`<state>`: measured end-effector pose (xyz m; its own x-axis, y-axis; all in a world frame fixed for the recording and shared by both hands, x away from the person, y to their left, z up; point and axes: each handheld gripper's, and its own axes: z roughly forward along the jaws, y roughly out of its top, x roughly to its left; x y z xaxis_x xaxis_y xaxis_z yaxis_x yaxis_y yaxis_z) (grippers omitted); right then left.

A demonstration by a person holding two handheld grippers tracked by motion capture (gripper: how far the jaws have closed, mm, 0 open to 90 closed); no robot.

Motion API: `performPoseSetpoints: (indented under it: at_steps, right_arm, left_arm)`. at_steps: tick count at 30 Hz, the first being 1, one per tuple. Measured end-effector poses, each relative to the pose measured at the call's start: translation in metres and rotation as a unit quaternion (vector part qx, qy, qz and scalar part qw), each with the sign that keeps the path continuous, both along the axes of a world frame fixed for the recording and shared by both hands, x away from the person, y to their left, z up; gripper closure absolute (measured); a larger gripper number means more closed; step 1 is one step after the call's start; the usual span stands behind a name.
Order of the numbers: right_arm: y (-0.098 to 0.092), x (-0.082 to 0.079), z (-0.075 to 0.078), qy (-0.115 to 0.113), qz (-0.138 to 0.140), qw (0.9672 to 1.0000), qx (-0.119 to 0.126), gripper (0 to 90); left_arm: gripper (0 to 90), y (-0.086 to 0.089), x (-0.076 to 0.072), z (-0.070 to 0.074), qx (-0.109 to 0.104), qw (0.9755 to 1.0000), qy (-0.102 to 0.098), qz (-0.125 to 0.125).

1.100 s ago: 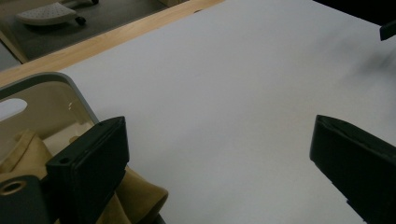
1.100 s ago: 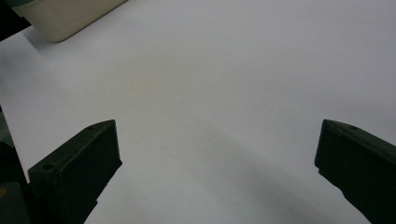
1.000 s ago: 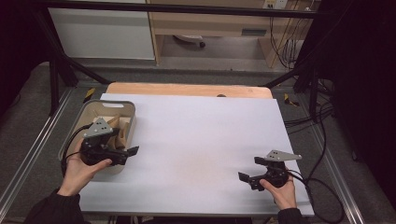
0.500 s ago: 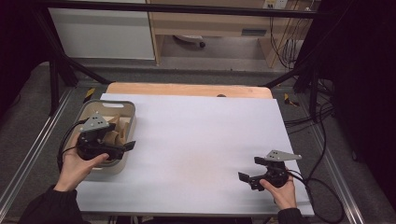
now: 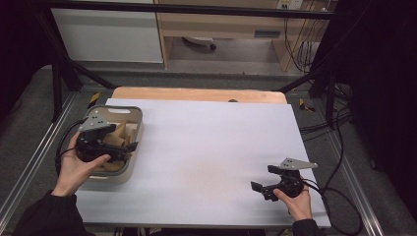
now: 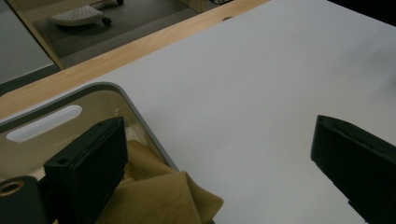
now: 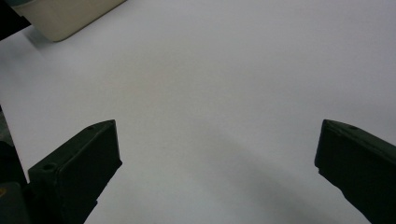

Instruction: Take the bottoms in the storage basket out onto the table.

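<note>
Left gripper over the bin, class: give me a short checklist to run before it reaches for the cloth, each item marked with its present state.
1. Left gripper jaws open: ok.
2. Left gripper above the bin: ok.
3. Tan cloth in the bin, visible beside one jaw: ok.
4. Cloth free of other bin contents: cannot tell.
5. Right gripper open, apart from the bin: ok.
6. White sheet bare for placing: ok.

Wide-spread gripper (image 7: 217,172) above white tabletop (image 7: 224,79)
</note>
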<state>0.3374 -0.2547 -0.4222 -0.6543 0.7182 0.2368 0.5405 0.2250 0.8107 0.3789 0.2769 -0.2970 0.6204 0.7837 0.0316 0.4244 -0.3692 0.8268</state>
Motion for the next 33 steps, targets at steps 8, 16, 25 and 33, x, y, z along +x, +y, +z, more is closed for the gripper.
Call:
performPoseSetpoints:
  at_steps: [8,16,25,33]
  right_arm:
    - [0.000,0.000,0.000,0.001,0.000,1.0000,0.000,0.6]
    - [0.000,0.000,0.000,0.001,0.000,1.0000,-0.001,0.6]
    - [0.000,0.000,0.000,0.003,0.000,1.0000,-0.001,0.6]
    - [0.000,0.000,0.000,0.003,0.000,1.0000,-0.002,0.6]
  left_arm:
    - [3.4,0.010,0.004,0.000,0.003,0.9999,0.004,0.013]
    - [3.1,0.019,0.008,-0.003,0.003,0.9996,0.006,0.027]
    - [2.5,0.028,0.007,-0.007,0.004,0.9994,0.006,0.035]
    - [2.0,0.035,0.006,-0.013,0.003,0.9991,0.010,0.040]
